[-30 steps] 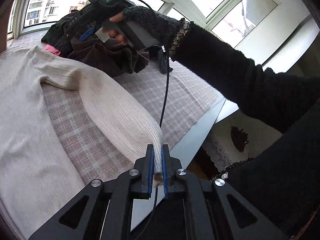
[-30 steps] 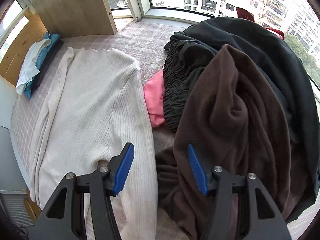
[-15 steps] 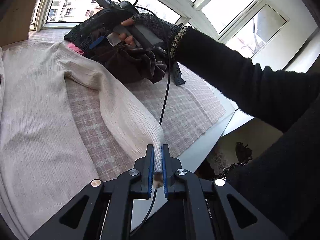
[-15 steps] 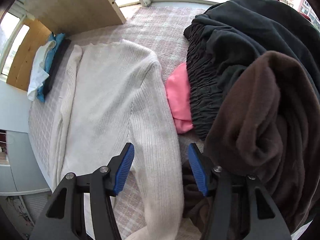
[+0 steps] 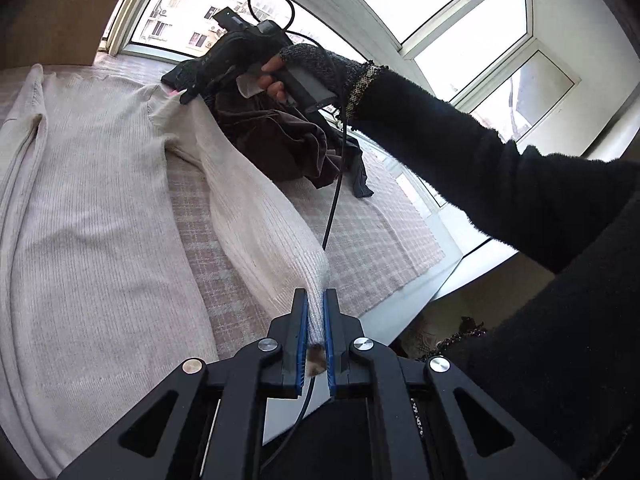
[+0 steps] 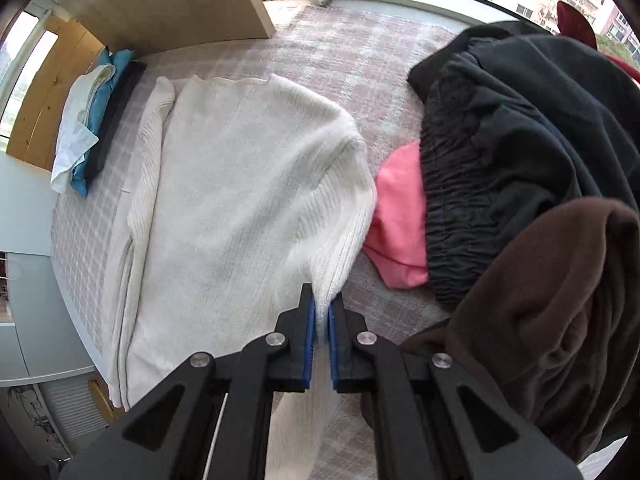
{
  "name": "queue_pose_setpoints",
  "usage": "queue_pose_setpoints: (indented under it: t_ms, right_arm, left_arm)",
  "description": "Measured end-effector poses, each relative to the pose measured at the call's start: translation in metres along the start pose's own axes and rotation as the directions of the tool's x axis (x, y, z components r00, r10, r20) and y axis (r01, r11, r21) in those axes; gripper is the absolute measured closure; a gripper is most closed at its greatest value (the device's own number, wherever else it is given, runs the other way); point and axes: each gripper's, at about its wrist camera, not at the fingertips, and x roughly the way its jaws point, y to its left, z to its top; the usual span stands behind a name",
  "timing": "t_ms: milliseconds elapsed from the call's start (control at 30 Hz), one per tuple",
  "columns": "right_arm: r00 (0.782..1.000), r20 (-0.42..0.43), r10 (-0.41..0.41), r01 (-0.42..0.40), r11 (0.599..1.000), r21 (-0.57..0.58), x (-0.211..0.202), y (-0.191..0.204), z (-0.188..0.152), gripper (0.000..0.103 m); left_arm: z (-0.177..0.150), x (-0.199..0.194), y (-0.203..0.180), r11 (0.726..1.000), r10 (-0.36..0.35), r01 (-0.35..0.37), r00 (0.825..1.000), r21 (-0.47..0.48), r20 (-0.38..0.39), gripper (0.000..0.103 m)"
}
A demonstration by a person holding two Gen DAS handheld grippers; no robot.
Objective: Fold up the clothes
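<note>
A cream ribbed sweater (image 5: 92, 216) (image 6: 240, 200) lies flat on a pink checked cloth (image 5: 360, 240) (image 6: 340, 52). Its right sleeve (image 5: 256, 216) runs from the shoulder down to my left gripper (image 5: 315, 320), which is shut on the cuff end near the table's front edge. My right gripper (image 6: 321, 320) is shut on the same sleeve (image 6: 340, 240) close to the shoulder. In the left wrist view the right gripper (image 5: 200, 88) shows at the shoulder, held by a gloved hand (image 5: 304, 68).
A heap of dark and brown clothes (image 6: 540, 200) (image 5: 280, 140) with a pink garment (image 6: 400, 216) lies right of the sweater. Folded white, blue and dark items (image 6: 92, 120) are stacked by a wooden board (image 6: 160, 0) at the back left. A cable (image 5: 334, 200) hangs over the sleeve.
My right gripper moved left from the brown heap to the sleeve near the shoulder and went from open to shut on it. The left gripper kept its hold on the cuff.
</note>
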Motion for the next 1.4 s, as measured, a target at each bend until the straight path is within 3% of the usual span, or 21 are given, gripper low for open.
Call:
queue_pose_setpoints:
  t_ms: [167,333,467,567,633,700,733,800,900,1000,1033,1100,1233,1300,1333,1400]
  right_arm:
    - [0.993,-0.040,-0.108,0.104,0.990,-0.097,0.014,0.065,0.020,0.097]
    - [0.952,-0.148,-0.267,0.239,0.954,-0.182,0.073,0.114,0.030,0.091]
    - [0.957,-0.154,-0.245,0.223,0.964,-0.148,0.081,0.118,0.032,0.078]
    - [0.976,-0.059,-0.211,0.203,0.972,-0.120,0.048,0.110,0.022,0.077]
    - [0.982,-0.008,-0.189,0.187,0.978,-0.097,0.025,0.098,0.004,0.068]
    - [0.985,-0.006,-0.173,0.172,0.983,-0.070,0.014,0.083,-0.020,0.067]
    - [0.987,-0.025,-0.160,0.159,0.986,-0.051,0.015,0.076,-0.032,0.067]
    - [0.992,-0.056,-0.111,0.110,0.994,-0.022,0.027,0.071,-0.054,0.067]
    - [0.994,-0.078,-0.072,0.073,0.997,0.015,0.044,0.061,-0.072,0.067]
    - [0.996,-0.082,-0.042,0.046,0.998,0.051,0.059,0.055,-0.077,0.066]
    - [0.996,-0.077,-0.039,0.044,0.997,0.063,0.062,0.054,-0.077,0.066]
    - [0.998,-0.059,-0.033,0.038,0.996,0.078,0.063,0.051,-0.076,0.065]
    - [0.999,-0.041,-0.021,0.025,0.995,0.101,0.062,0.047,-0.075,0.064]
    - [0.999,-0.032,-0.027,0.029,0.995,0.093,0.060,0.048,-0.076,0.064]
    - [0.999,-0.026,-0.025,0.027,0.996,0.088,0.058,0.049,-0.077,0.064]
    - [1.000,-0.011,-0.018,0.018,0.997,0.079,0.056,0.049,-0.078,0.064]
  left_arm:
    - [-0.038,-0.019,0.036,0.984,0.001,0.012,0.997,-0.178,0.073,0.096]
    - [-0.073,-0.029,0.071,0.931,-0.046,0.104,0.984,-0.349,0.171,0.096]
    - [-0.097,-0.036,0.100,0.866,-0.035,0.152,0.969,-0.476,0.246,0.096]
    - [-0.112,-0.050,0.121,0.807,0.005,0.180,0.950,-0.562,0.312,0.097]
    - [-0.123,-0.061,0.135,0.760,0.057,0.190,0.933,-0.622,0.355,0.096]
    - [-0.131,-0.072,0.145,0.720,0.114,0.169,0.928,-0.673,0.355,0.095]
    - [-0.131,-0.078,0.143,0.737,0.171,0.087,0.936,-0.671,0.309,0.093]
    - [-0.128,-0.089,0.135,0.765,0.304,-0.116,0.932,-0.633,0.197,0.084]
    - [-0.117,-0.103,0.120,0.757,0.489,-0.391,0.870,-0.523,0.057,0.080]
    - [-0.092,-0.099,0.104,0.779,0.552,-0.518,0.834,-0.354,-0.005,0.075]
    - [-0.080,-0.091,0.099,0.786,0.571,-0.556,0.820,-0.272,-0.025,0.069]
    - [-0.061,-0.066,0.093,0.787,0.605,-0.609,0.793,-0.092,-0.075,0.063]
    - [-0.047,-0.022,0.097,0.755,0.655,-0.642,0.729,0.132,-0.198,0.062]
    - [-0.046,-0.008,0.101,0.760,0.650,-0.627,0.722,0.174,-0.237,0.064]
    - [-0.047,-0.001,0.103,0.764,0.645,-0.617,0.720,0.190,-0.255,0.071]
    - [-0.047,-0.002,0.103,0.771,0.636,-0.605,0.728,0.197,-0.255,0.078]
